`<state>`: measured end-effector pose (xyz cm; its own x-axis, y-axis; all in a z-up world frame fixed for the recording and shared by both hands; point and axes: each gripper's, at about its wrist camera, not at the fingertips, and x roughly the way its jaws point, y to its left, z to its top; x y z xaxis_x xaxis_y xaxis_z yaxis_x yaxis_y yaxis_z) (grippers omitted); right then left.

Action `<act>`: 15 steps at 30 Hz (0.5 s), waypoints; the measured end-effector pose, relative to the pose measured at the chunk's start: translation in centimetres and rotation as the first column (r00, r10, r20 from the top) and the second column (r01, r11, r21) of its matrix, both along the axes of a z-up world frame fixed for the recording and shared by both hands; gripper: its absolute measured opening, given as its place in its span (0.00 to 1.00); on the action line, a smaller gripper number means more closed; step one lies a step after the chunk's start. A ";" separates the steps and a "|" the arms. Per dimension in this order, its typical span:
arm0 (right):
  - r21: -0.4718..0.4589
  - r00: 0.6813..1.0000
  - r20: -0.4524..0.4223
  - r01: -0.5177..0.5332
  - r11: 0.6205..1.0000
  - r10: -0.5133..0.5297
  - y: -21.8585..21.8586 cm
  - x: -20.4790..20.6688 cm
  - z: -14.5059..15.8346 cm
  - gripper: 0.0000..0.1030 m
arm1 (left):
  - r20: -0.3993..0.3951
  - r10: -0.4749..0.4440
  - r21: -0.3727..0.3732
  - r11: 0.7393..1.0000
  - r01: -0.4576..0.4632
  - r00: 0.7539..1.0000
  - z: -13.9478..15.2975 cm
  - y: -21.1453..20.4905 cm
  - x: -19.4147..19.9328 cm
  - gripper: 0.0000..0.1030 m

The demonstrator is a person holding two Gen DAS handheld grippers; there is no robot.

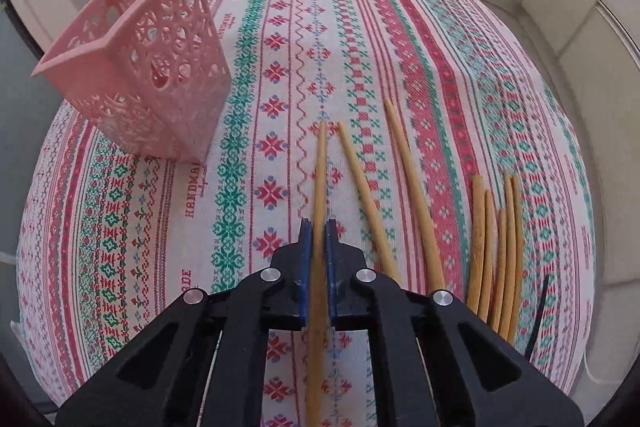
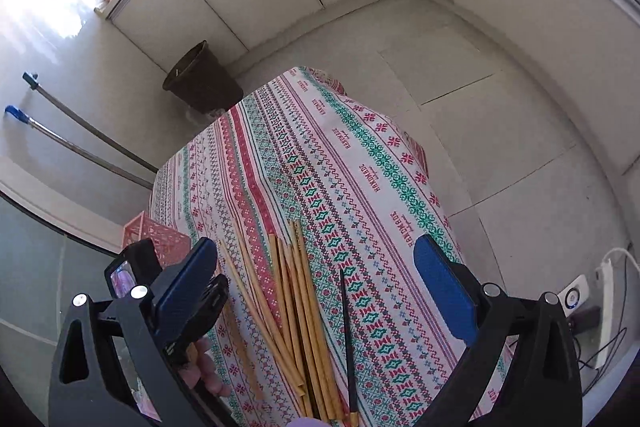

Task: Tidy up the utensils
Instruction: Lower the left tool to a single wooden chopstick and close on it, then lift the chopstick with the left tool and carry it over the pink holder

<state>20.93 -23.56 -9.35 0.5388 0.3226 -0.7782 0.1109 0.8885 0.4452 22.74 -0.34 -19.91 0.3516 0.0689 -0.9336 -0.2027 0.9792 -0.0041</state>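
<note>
While the left tool [image 1: 319, 227] sits clamped on one chopstick [image 1: 320, 163], pads pinching it around mid-length, the stick's far tip points up the desk [image 1: 280, 7] and its near end runs back under the tool body. Can't tell if it's lifted off the cloth or resting on it. Pink basket [image 1: 156, 67] stands up-left, well apart from the tool, mouth tipped toward the far-left in this view. Two loose sticks [image 1: 400, 183] lie just right of the held one, and a bundle [image 1: 498, 251] lies further right with a dark stick [image 1: 538, 311] at its edge. Right wrist view: right tool [image 2: 316, 267] has pads wide apart, holding nothing, hovering above the desk [image 2: 360, 155] over the bundle [image 2: 296, 307] and the dark stick [image 2: 347, 327]; the left tool [image 2: 192, 291] shows at lower left, basket [image 2: 156, 235] corner just behind it. Risks, as a guess: grip is on a thin round stick, so it may pivot or slip when swung toward the basket; the long tip could hit the basket's rim or catch in the lattice holes and tip the light basket; the trailing end could drag and scatter the neighbouring sticks.
</note>
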 end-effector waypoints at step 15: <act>-0.094 0.936 -0.162 -0.330 0.939 0.313 15.6 8.4 -6.8 0.30 | 0.145 -0.178 -0.232 0.950 0.208 0.973 8.9 5.2 -10.4 0.06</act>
